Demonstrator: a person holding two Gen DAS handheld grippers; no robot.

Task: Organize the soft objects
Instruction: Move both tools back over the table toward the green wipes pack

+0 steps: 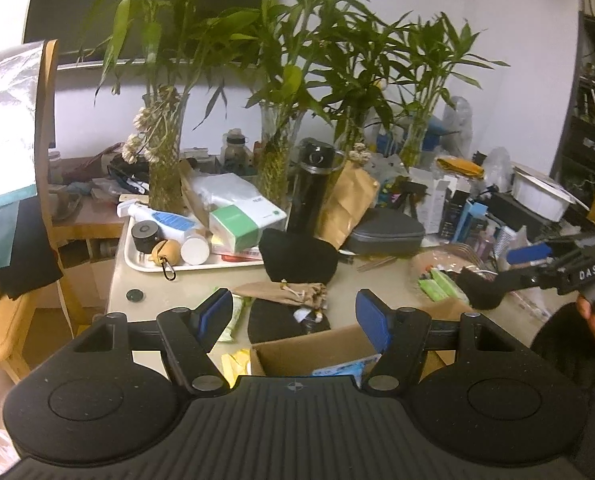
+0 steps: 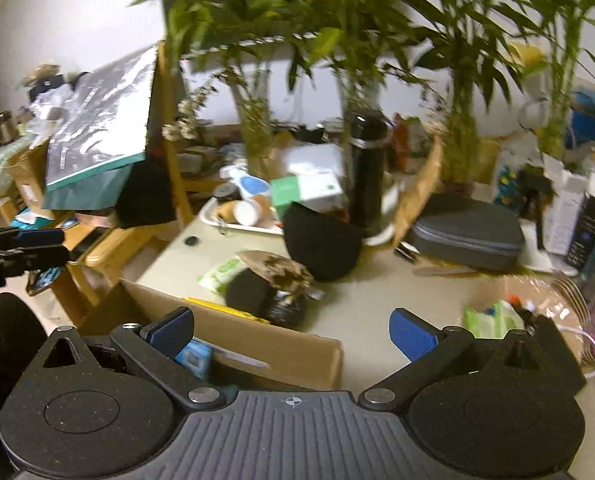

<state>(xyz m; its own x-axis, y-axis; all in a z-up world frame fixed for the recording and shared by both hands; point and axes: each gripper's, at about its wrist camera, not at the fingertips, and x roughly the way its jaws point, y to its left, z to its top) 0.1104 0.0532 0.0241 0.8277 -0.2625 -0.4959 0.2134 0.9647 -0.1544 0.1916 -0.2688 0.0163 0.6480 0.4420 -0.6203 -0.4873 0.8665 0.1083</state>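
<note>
**Sorting barely begun: most soft things lie outside the box**

The black soft pouch (image 1: 297, 256) sits at mid-frame on the counter (image 1: 377, 280), the brown drawstring bag (image 1: 293, 292) just below it, a green wipes pack (image 2: 493, 318) at lower right. The cardboard box (image 2: 233, 332) near the bottom edge holds only a blue packet, so nearly everything seems left to do. The left tool (image 1: 293, 316) hangs released and empty above the box; the right tool (image 2: 293, 334) gapes wide, grasping nothing.

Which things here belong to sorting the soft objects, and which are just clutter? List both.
Job: black fabric pouch, brown drawstring bag, cardboard box.
Lying about: black flask, grey case, plant vases, tray.
</note>
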